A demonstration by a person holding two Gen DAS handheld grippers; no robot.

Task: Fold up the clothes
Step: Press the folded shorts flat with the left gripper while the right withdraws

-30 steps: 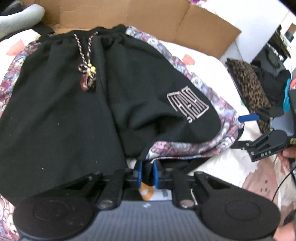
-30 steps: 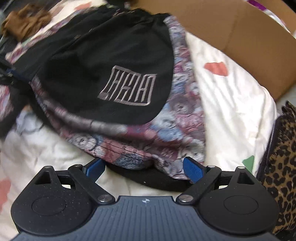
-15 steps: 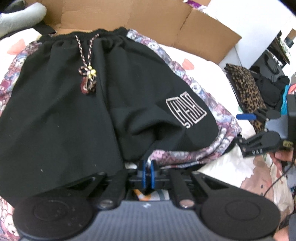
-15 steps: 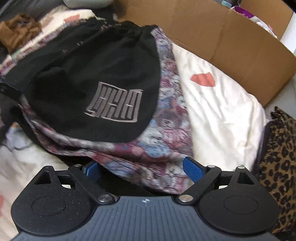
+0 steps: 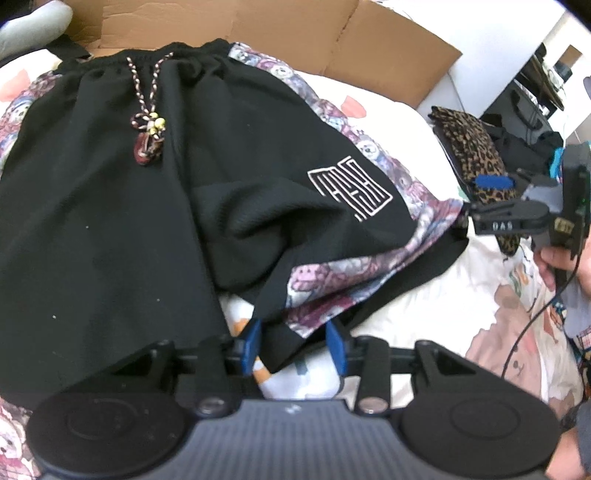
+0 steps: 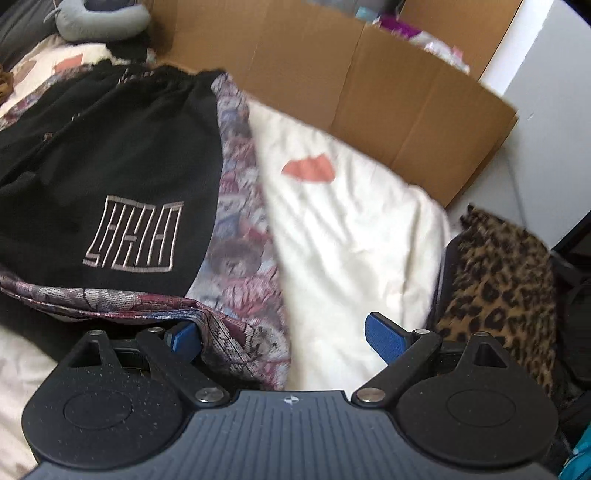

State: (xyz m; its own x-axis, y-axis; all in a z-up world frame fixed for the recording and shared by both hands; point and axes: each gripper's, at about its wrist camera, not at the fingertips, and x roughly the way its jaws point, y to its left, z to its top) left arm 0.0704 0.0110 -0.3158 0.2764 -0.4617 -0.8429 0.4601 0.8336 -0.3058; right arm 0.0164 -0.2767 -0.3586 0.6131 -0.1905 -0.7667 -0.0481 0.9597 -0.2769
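Looking along my left gripper (image 5: 294, 341), I see its blue-padded fingers (image 5: 250, 340) spread apart with the dark hem of the black shorts with patterned side panels (image 5: 110, 229) lying loose between them, so it is released, gripping nothing. On the right wrist view, my right gripper (image 6: 284, 334) is likewise released, wide apart; the patterned corner of the shorts drapes against its left pad (image 6: 184, 336) while the other pad sits over the bare cream printed bedsheet (image 6: 351, 240). Beyond, the shorts lie spread on the sheet, a white geometric logo (image 5: 349, 188) on the leg nearer the right gripper and a braided drawstring (image 5: 147, 122) knotted below the waistband. Just beside the sheet's edge sits a leopard-print cloth (image 6: 498, 280). Farthest back stands a brown cardboard box (image 6: 351, 85), with a grey pillow (image 6: 99, 18) near it.
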